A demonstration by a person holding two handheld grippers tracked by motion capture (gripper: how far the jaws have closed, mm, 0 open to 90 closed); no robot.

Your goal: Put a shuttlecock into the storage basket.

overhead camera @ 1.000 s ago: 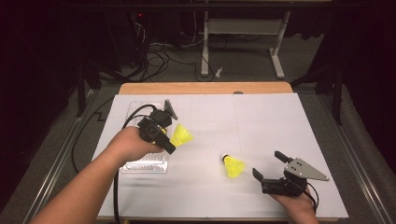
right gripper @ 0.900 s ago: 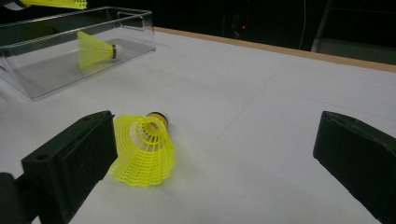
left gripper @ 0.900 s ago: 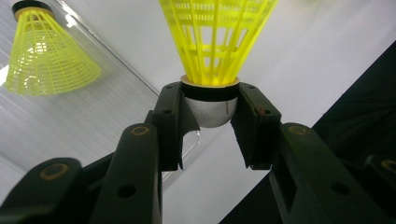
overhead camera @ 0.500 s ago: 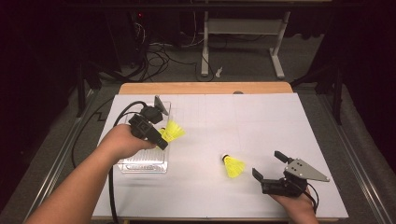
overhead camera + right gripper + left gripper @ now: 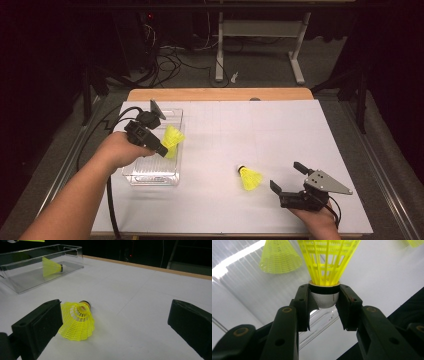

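Left claw point(image 5: 324, 305) pinches a yellow shuttlecock point(image 5: 172, 140) by its cork, skirt pointing away from the jaws, right over the clear box point(image 5: 152, 177) on the surface's left side. Another shuttlecock point(image 5: 51, 267) already lies inside, so the drop is straight down. Right claw point(image 5: 290, 180) gapes wide, the loose shuttlecock point(image 5: 250, 177) just beside its left jaw.

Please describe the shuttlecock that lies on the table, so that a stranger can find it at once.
On the white table, look toward the right gripper. The yellow shuttlecock lies on its side just before its open jaws. Unlike the others, it is outside the clear box and nothing holds it.
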